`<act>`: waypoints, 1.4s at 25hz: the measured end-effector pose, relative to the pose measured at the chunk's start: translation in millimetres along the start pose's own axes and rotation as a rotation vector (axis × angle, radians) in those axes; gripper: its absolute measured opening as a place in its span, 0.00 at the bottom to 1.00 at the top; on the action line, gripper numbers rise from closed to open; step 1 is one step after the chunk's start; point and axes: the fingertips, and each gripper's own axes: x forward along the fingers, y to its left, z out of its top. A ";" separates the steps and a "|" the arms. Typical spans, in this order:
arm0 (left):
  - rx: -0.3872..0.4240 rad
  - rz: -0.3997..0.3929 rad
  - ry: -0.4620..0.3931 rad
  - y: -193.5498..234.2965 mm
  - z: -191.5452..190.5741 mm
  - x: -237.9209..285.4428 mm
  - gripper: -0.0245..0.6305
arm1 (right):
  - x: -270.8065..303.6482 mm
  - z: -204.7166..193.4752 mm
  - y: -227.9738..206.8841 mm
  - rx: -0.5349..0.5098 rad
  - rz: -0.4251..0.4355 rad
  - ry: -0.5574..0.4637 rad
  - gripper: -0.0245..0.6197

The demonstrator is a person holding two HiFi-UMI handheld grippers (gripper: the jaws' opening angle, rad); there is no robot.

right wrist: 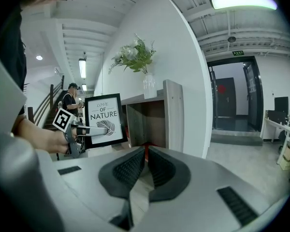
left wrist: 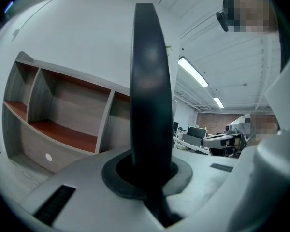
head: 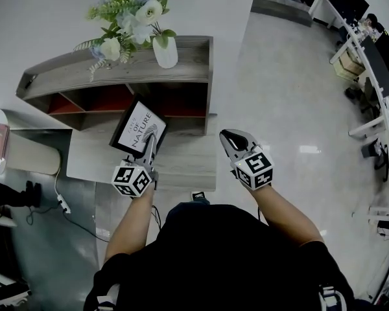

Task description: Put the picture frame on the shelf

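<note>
Left gripper (head: 152, 141) pinches the picture frame (head: 139, 127) by one edge; frame hangs in the air just off the front edge of the wooden shelf (head: 181, 47), not on it yet. Right gripper (head: 228, 138) jaws pressed together, nothing in them. Flower vase (head: 165, 52) sits near the top board's right end, so I'd aim left of it or into an open compartment: bottom edge down first, lean it back, then let go

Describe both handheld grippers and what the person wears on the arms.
Both the left gripper and right gripper have pale grey bodies, dark pads on the jaws, and a cube of black-and-white square markers. The person wears a black short-sleeved top.
</note>
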 end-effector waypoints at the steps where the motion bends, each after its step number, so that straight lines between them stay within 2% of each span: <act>1: 0.001 0.000 0.005 2.1 -0.6 3.1 0.08 | 3.7 -0.3 -1.2 0.001 0.003 0.001 0.09; 12: 0.013 -0.026 0.076 18.8 -17.3 20.6 0.08 | 35.4 0.4 -13.3 0.014 0.010 0.002 0.09; 20: 0.006 -0.032 0.062 28.0 -13.2 32.5 0.08 | 48.0 11.2 -20.7 0.011 0.006 -0.004 0.09; 28: -0.035 0.004 0.048 33.0 -19.5 39.7 0.08 | 54.9 14.3 -28.0 -0.005 0.035 0.016 0.09; 35: -0.031 0.059 0.037 31.3 -26.6 47.0 0.08 | 55.8 16.9 -40.3 -0.050 0.085 0.032 0.09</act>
